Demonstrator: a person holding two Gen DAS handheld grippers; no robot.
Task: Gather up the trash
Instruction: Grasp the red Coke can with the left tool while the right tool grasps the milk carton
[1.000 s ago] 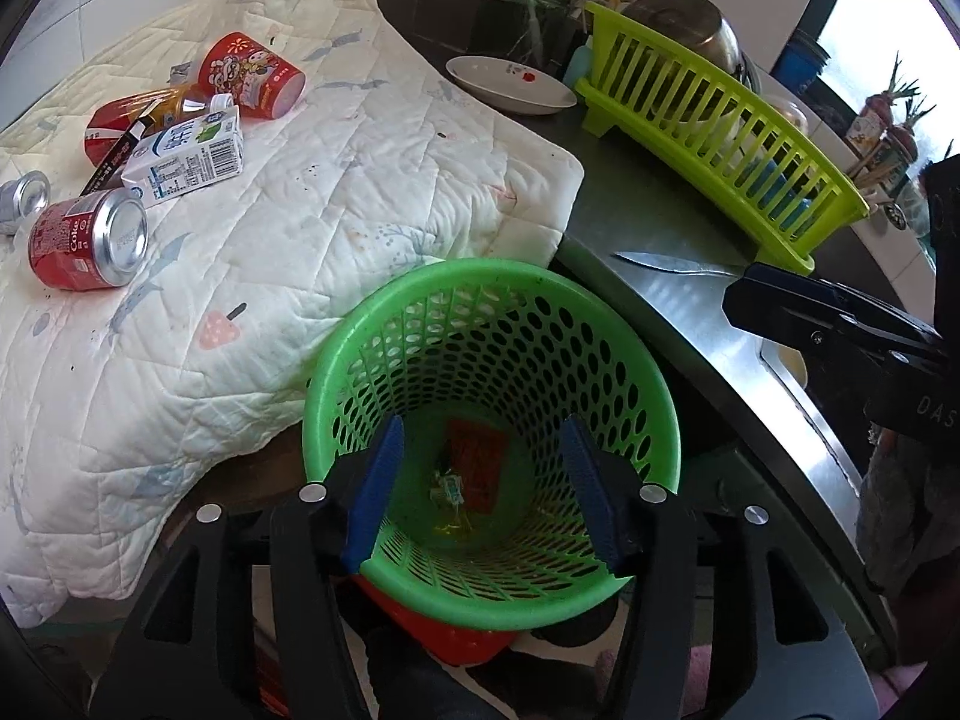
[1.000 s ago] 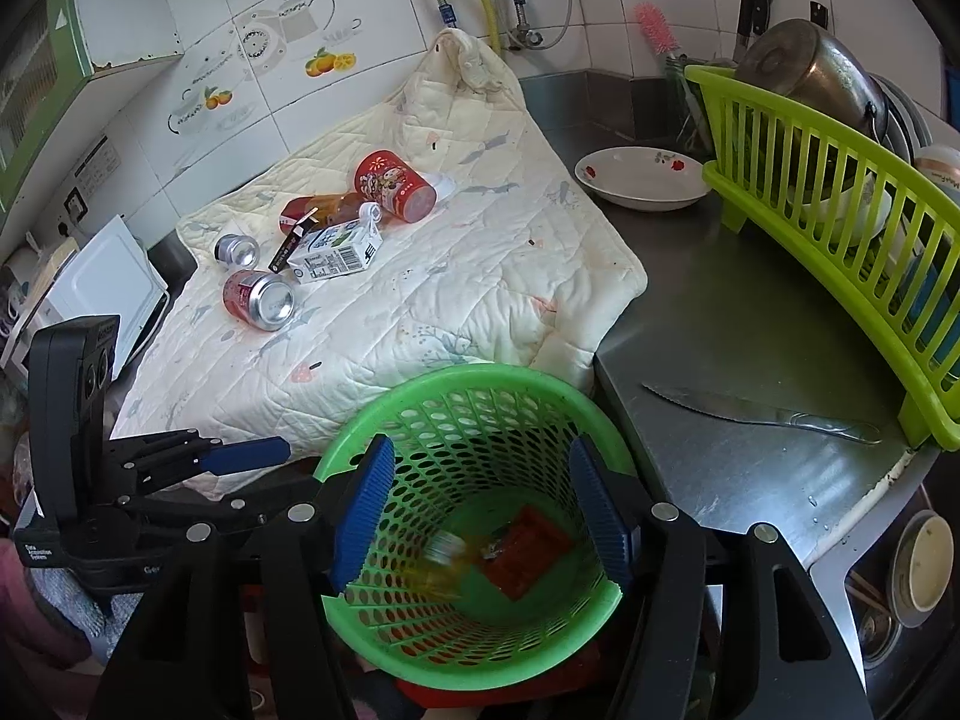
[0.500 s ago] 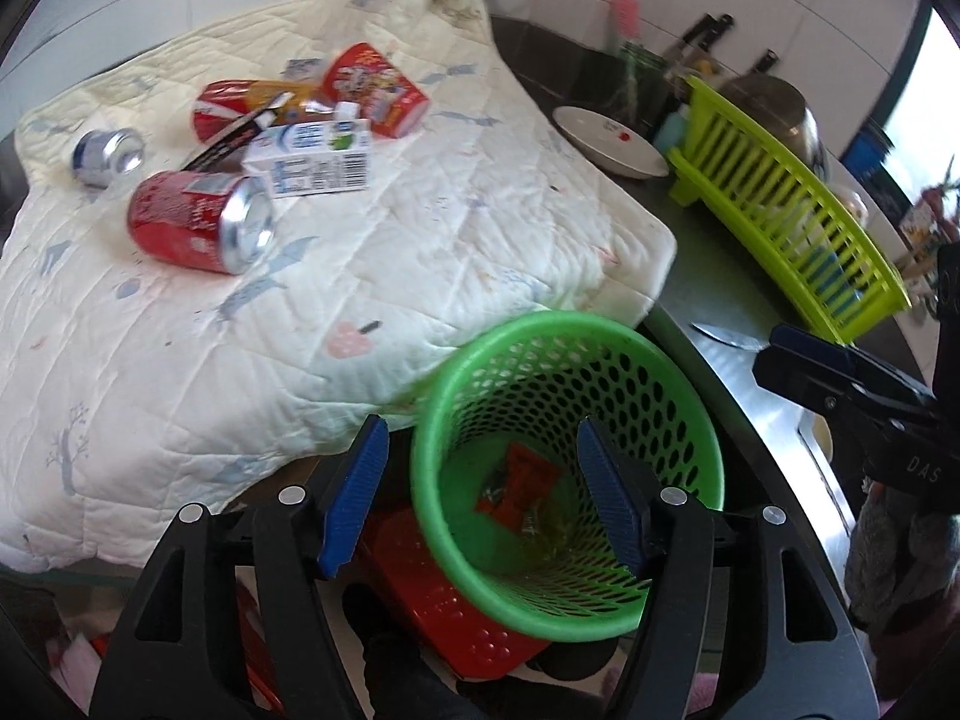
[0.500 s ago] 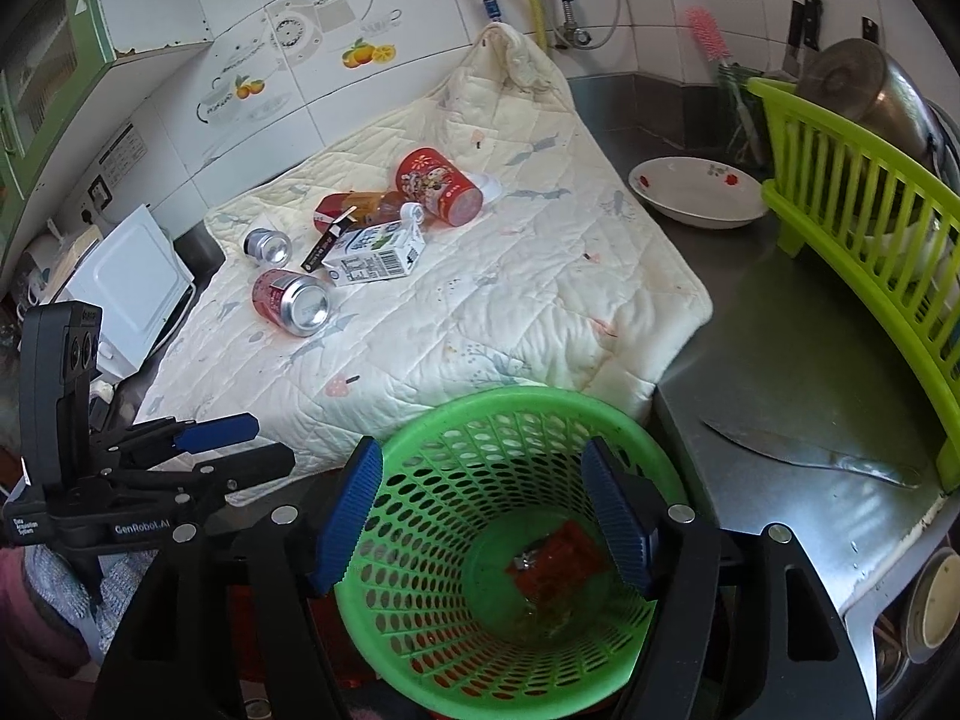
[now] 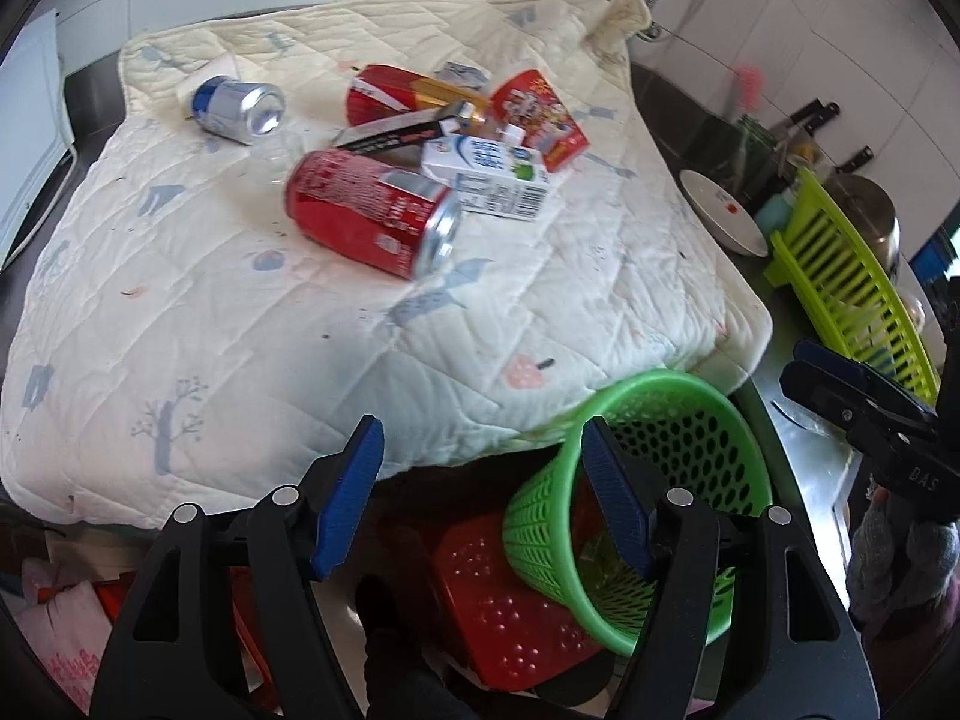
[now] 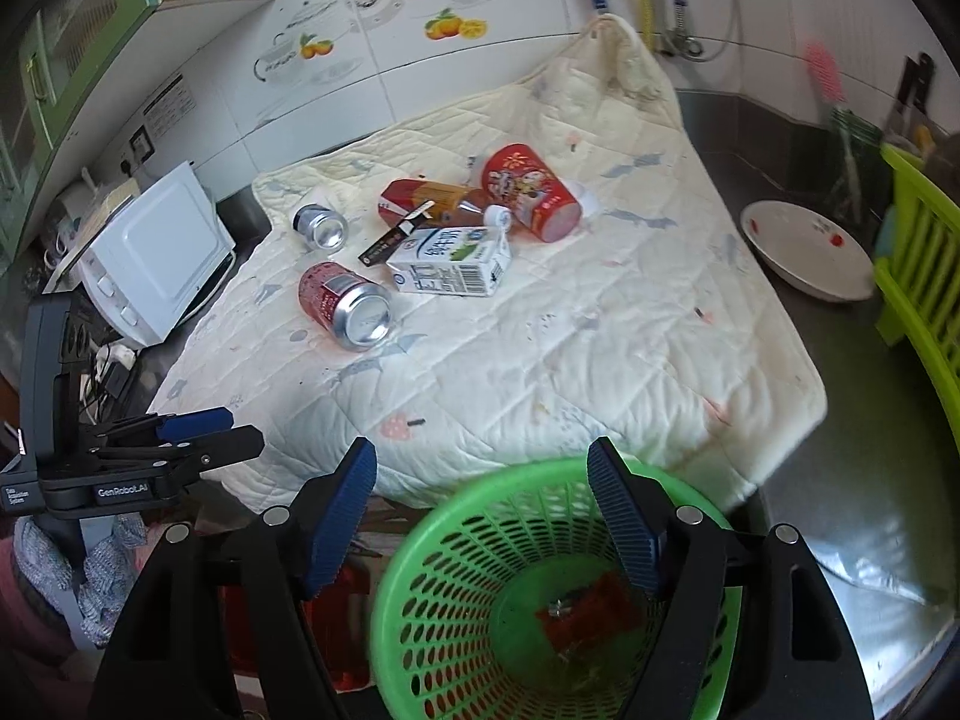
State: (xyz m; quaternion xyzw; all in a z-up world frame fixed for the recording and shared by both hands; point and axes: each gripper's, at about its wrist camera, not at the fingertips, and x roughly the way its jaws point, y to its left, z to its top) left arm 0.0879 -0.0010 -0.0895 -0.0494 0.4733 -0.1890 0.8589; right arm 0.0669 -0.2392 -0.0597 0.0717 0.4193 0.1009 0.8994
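A: Where does the trash lie?
B: On the quilted pad [image 6: 540, 348]: a red can [image 5: 372, 219] on its side, a white carton [image 5: 486, 177] just behind it, a silver can [image 5: 240, 108], a red cup [image 6: 531, 192] and a brown bottle [image 6: 432, 201] close together.
A: And the basket?
B: The green basket [image 6: 456, 546] stands below the pad's near edge, a red wrapper [image 6: 591, 612] at its bottom.
A: The jaws?
B: The left gripper [image 5: 480, 492] and the right gripper [image 6: 483, 516] are both opening, nothing gripped between the blue pads; the right one hangs over the basket.
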